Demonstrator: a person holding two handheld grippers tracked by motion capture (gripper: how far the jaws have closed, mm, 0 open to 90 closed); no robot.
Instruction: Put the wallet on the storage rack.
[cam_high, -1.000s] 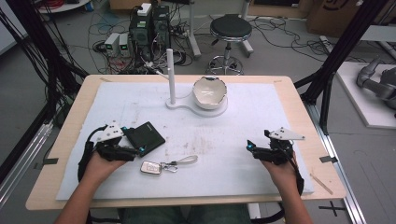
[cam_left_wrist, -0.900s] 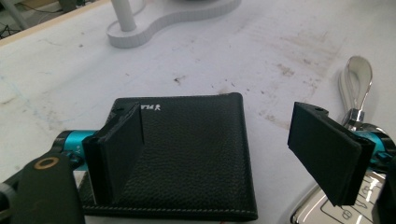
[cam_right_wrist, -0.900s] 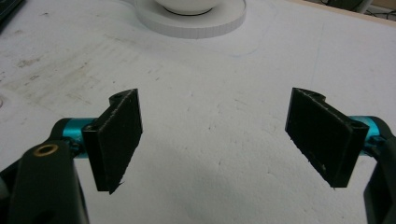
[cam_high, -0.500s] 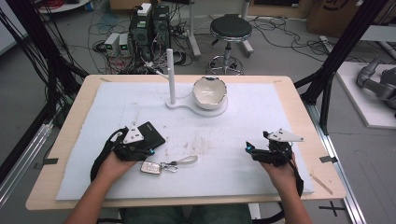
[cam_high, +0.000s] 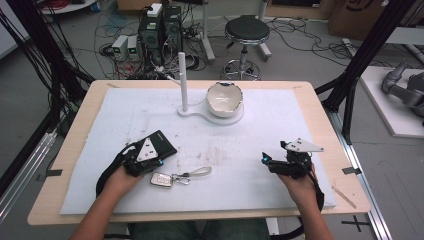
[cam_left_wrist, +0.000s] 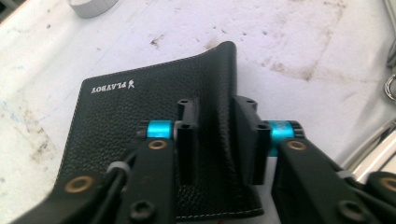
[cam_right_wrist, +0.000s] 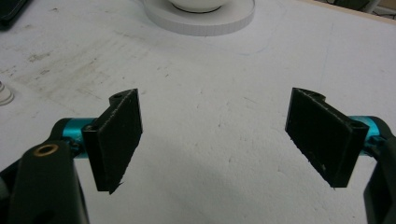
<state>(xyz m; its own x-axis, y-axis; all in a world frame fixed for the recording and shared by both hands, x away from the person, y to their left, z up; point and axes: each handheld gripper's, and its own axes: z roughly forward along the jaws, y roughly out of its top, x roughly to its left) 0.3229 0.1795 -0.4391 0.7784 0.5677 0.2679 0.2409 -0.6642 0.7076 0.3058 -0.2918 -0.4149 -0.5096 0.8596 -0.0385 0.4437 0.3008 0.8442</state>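
Note:
A black leather wallet (cam_high: 161, 141) lies on the white mat at the left. My left gripper (cam_high: 154, 156) comes at it from the near side. In the left gripper view its jaws have just been closing, and the left gripper (cam_left_wrist: 217, 123) now pinches the wallet (cam_left_wrist: 121, 126) near one edge, so the leather buckles up in a ridge between the pads. A key fob (cam_high: 161, 179) with a ring and grey strap (cam_high: 198, 173) lies just right of that hand. My right gripper (cam_high: 266, 161) rests at the mat's right side; the right gripper (cam_right_wrist: 217, 135) is wide open over bare mat.
A white bowl (cam_high: 225, 97) sits on a white stand (cam_high: 192, 113) with an upright post (cam_high: 182, 80) at the back middle. The stained white mat (cam_high: 280, 125) covers most of the wooden table (cam_high: 70, 150). A stool, cables and computers stand on the floor beyond.
My left hand has slid right and forward onto the wallet, and its jaws have closed on the leather. The right hand has stayed where it was.

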